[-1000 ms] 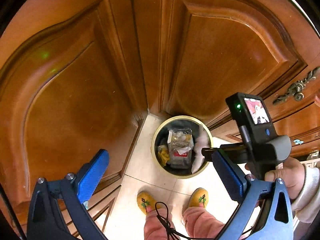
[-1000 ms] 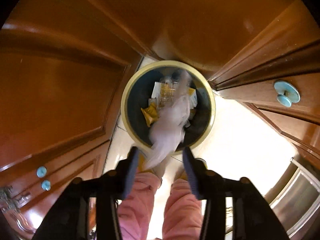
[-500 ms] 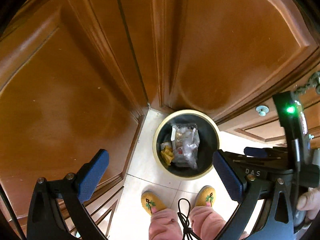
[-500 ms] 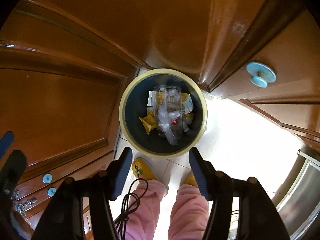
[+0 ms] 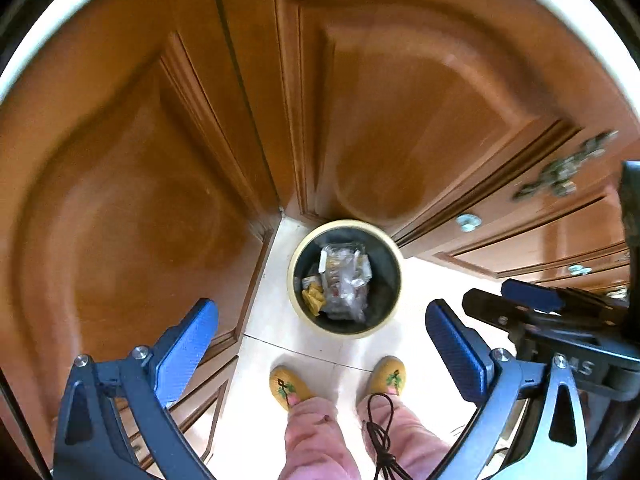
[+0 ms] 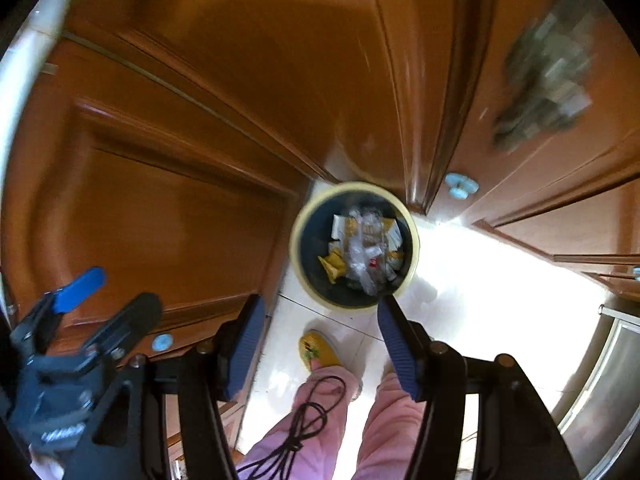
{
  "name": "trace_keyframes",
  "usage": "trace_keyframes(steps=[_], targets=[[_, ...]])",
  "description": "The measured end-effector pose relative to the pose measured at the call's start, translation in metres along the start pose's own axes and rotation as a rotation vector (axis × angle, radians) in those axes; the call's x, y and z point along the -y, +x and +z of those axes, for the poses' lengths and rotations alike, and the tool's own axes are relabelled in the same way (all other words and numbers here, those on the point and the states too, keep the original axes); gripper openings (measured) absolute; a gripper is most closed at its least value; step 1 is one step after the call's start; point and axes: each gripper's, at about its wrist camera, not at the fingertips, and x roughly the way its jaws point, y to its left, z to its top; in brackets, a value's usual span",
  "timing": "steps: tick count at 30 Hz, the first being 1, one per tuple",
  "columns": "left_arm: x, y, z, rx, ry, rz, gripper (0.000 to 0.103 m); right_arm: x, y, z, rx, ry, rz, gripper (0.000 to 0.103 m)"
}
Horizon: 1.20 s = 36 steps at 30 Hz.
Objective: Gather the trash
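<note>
A round dark bin with a cream rim (image 5: 294, 280) (image 6: 297, 256) stands on the pale floor in the corner of the wooden cabinets. Inside lie clear plastic wrappers (image 5: 346, 288) (image 6: 366, 256) and a yellow packet (image 5: 313, 299) (image 6: 333, 265). My left gripper (image 5: 320, 344) is open and empty, high above the bin. My right gripper (image 6: 320, 344) is open and empty, also high above the bin. It shows at the right edge of the left wrist view (image 5: 532, 300). The left gripper shows at the lower left of the right wrist view (image 6: 80, 292).
Brown cabinet doors (image 5: 120, 200) (image 6: 160, 200) surround the bin on the left and behind. Drawers with pale blue knobs (image 5: 469, 222) (image 6: 461, 186) are on the right. The person's pink trousers and yellow slippers (image 5: 288, 388) (image 6: 318, 350) are below, with a black cable (image 5: 380, 432).
A clear plastic wrapper fell from the right gripper into the bin. Both grippers have since risen, so the bin looks smaller. The right gripper has drawn back to the right.
</note>
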Motion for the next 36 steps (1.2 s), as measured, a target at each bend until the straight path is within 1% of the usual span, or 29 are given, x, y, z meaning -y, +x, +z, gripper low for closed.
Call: trace_keyframes(steps=[3,5,8,11,18,21,24,28,30,32,36], targets=[[0.004,-0.041,0.006,0.024,-0.007,-0.016,0.102,-0.010,-0.049,-0.003,0.050,-0.012,0.015,0.059],[0.008,-0.069,0.011,0.055,-0.005,-0.021,0.102,-0.018,-0.084,-0.005,0.092,-0.022,0.020,0.059],[0.013,-0.117,0.020,0.117,-0.004,-0.013,0.102,-0.029,-0.131,-0.007,0.162,-0.032,0.037,0.059],[0.018,-0.163,0.030,0.182,-0.008,-0.022,0.102,-0.040,-0.181,-0.005,0.250,-0.044,0.051,0.059],[0.034,-0.266,0.054,0.355,0.000,-0.015,0.102,-0.060,-0.284,-0.002,0.475,-0.065,0.041,0.059],[0.039,-0.300,0.062,0.413,0.008,-0.010,0.102,-0.066,-0.318,-0.001,0.541,-0.052,0.038,0.059],[0.047,-0.326,0.067,0.464,0.018,-0.006,0.102,-0.069,-0.345,-0.006,0.593,-0.020,0.048,0.059],[0.058,-0.356,0.067,0.535,0.029,0.031,0.102,-0.081,-0.369,-0.018,0.687,-0.028,-0.004,0.061],[0.062,-0.363,0.067,0.559,0.038,0.042,0.102,-0.088,-0.378,-0.024,0.728,-0.045,-0.032,0.066],[0.062,-0.367,0.067,0.579,0.039,0.057,0.102,-0.094,-0.384,-0.028,0.749,-0.064,-0.051,0.067],[0.060,-0.370,0.066,0.601,0.022,0.060,0.102,-0.099,-0.388,-0.025,0.767,-0.099,-0.084,0.067]])
